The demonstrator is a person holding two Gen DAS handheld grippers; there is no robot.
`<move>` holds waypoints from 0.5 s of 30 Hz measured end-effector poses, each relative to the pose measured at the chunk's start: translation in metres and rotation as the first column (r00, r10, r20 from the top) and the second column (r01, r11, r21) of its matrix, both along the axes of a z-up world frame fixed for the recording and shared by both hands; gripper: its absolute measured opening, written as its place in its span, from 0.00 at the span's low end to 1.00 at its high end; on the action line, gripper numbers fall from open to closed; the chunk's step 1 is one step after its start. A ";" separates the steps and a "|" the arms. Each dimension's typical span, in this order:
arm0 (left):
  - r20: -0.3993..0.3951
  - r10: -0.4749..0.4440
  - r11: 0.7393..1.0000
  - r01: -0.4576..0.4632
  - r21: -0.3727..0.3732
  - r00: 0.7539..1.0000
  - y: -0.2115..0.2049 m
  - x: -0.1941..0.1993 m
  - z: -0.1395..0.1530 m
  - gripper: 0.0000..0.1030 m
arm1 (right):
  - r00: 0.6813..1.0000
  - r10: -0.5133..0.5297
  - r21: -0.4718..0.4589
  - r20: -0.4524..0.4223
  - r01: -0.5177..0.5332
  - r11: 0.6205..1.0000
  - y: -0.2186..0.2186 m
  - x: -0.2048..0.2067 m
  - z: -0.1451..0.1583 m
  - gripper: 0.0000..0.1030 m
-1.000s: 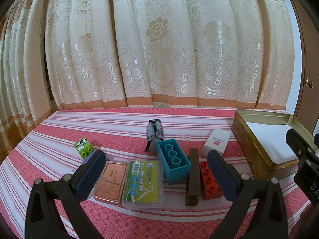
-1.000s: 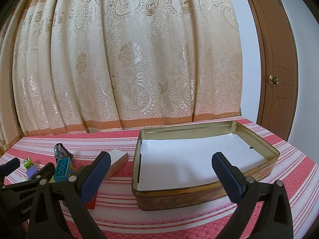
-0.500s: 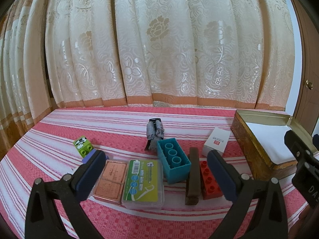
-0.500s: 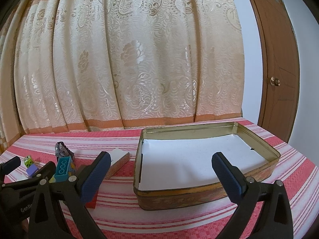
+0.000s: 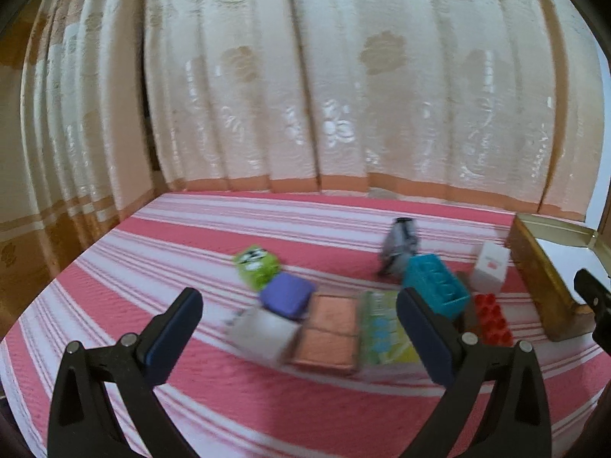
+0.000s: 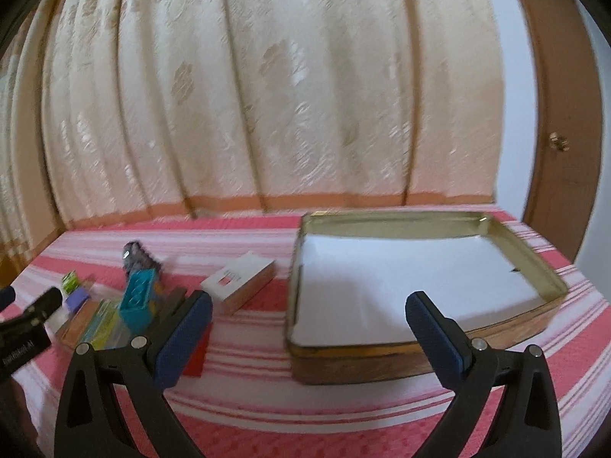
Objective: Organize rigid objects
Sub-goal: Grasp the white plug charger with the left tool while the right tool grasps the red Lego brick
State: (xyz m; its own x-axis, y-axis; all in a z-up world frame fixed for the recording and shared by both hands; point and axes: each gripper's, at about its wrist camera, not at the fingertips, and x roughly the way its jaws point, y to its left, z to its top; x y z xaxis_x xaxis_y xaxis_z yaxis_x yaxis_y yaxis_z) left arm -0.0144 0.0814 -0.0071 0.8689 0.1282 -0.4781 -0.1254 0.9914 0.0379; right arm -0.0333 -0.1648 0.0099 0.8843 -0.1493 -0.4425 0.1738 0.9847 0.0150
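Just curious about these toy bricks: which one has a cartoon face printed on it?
The green brick, farthest left beside the purple one. The teal brick and red brick are plain, showing only studs.

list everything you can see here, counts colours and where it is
tin tray: 1, gold, white-lined, right side of the table, nothing in it
white box: 1, white with red mark, left of the tray
teal brick: 1, centre of the cluster
red brick: 1, right of the teal one
green cube: 1, cluster's left
purple block: 1, touching the green cube
copper case: 1, front
green-labelled case: 1, beside the copper one
grey figure: 1, behind the teal brick
curtain: cream, behind
left gripper: open
right gripper: open
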 end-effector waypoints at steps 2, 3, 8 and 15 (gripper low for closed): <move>-0.020 0.017 1.000 -0.017 0.004 1.000 0.015 0.003 -0.001 1.00 | 0.998 0.047 0.011 -0.029 -0.046 0.999 0.006 0.004 -0.003 0.99; -0.034 0.017 1.000 -0.017 0.011 0.999 0.021 0.004 -0.003 1.00 | 0.997 0.068 0.013 -0.043 -0.067 0.998 0.009 0.006 -0.005 0.98; -0.116 0.031 0.999 -0.029 0.019 0.993 0.047 0.013 -0.011 0.99 | 0.977 0.165 0.010 -0.134 -0.165 0.986 0.032 0.020 -0.015 0.84; -0.185 0.010 0.999 -0.016 -0.033 0.983 0.063 0.026 -0.020 0.99 | 0.958 0.226 -0.010 -0.179 -0.231 0.973 0.055 0.026 -0.020 0.74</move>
